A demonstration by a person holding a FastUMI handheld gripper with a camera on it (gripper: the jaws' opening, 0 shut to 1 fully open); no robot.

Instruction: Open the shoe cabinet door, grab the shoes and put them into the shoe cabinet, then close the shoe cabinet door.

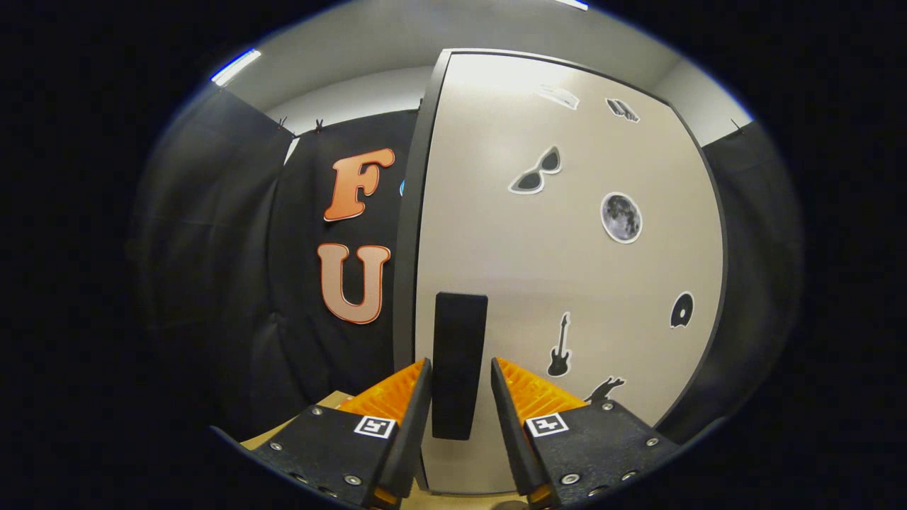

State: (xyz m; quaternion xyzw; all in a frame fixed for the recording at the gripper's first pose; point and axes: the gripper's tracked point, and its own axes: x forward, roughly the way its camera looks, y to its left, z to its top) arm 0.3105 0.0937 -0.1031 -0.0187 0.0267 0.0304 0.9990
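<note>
A: Gripper view, nearest first: the hand-held two-finger gripper (460, 372) has its fingers spread apart, one each side of the tall black rectangular door handle (459, 365). Gaps show on both sides, so nothing is pinched yet.

B: Why straddle it like that?

A: My guess is it's lining up to clamp the handle and pull. Fingers run along the handle's length, so closing would catch it across its narrow width.

B: Landmark?

A: The handle. It sits on the pale beige flat shoe cabinet door (567, 269), near the door's dark-trimmed edge (409, 234) just left of the handle. The door looks shut or nearly so; can't tell for sure.

B: Other stuff on the door?

A: Stickers. Black guitar sticker (560, 347) right of the handle, round grey moon sticker (621, 217) up and right of it, sunglasses sticker (538, 172) above that, small dark disc sticker (682, 310) far right.

B: Shoes?

A: Can't place them from here. A bit of light wooden surface (312, 418) sits below and left of the handle.

B: Stage?

A: Judging by the layout, first step, door opening not yet done. Beyond the handle's left is the black cloth booth wall (234, 283).
</note>
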